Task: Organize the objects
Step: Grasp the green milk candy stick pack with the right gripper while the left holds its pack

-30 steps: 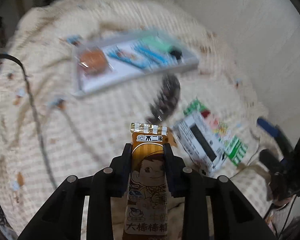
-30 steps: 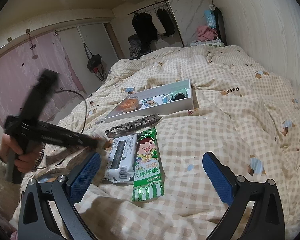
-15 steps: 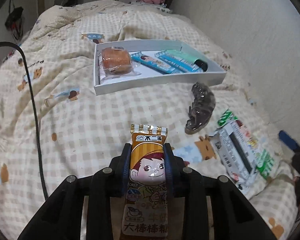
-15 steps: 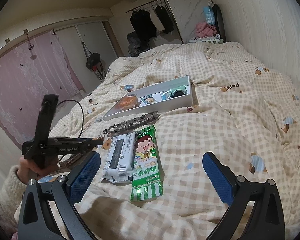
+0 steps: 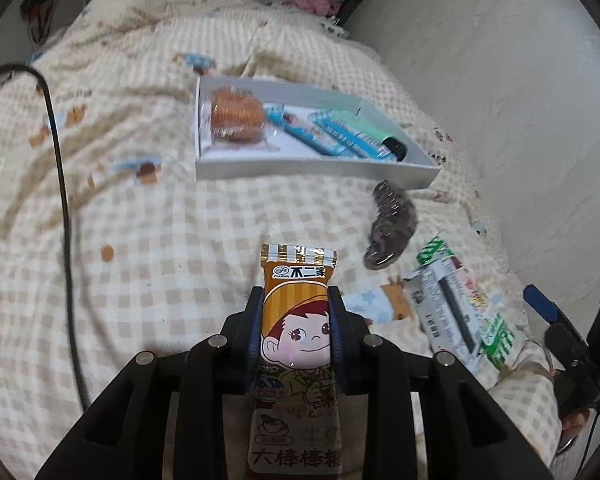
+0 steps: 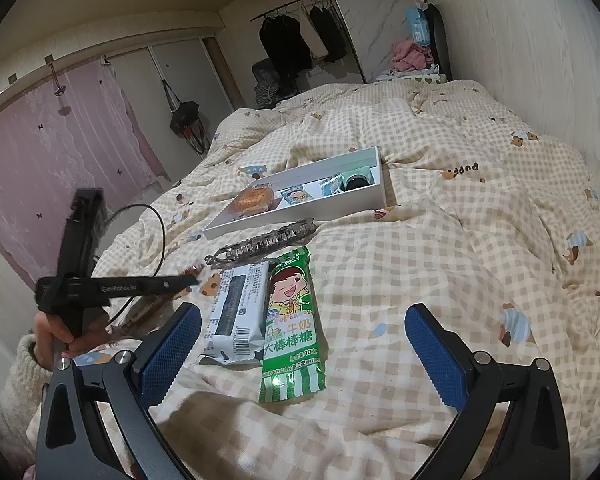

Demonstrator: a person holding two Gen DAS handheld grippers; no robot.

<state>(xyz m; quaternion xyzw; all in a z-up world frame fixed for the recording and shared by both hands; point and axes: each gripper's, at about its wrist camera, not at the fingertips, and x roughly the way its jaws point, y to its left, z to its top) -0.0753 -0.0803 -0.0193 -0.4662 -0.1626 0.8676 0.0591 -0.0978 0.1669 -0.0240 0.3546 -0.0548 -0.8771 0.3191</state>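
Observation:
My left gripper (image 5: 296, 314) is shut on a brown lollipop candy packet (image 5: 298, 276), held above the checked quilt. From the right wrist view the left gripper (image 6: 190, 280) shows side-on at the left, a hand (image 6: 56, 332) on its handle. Ahead lies a white tray (image 5: 300, 168) holding a wrapped pastry (image 5: 236, 116), blue packets (image 5: 300, 128) and a mint tube (image 5: 364, 136). My right gripper (image 6: 302, 342) stands open over a green candy packet (image 6: 292, 320) and a white packet (image 6: 236, 312). A dark hair claw (image 6: 268, 240) lies between these and the tray (image 6: 300, 210).
A black cable (image 5: 64, 200) runs down the quilt at the left. A pale wall (image 5: 500, 80) borders the bed on the right. Hanging clothes (image 6: 300, 40) and a pink curtain (image 6: 60, 152) stand beyond the bed. The hair claw (image 5: 392, 228) lies right of the held packet.
My left gripper has swung and sunk a little with the brown packet still in it, now lying lower and level in the right wrist view. The right gripper has kept still.

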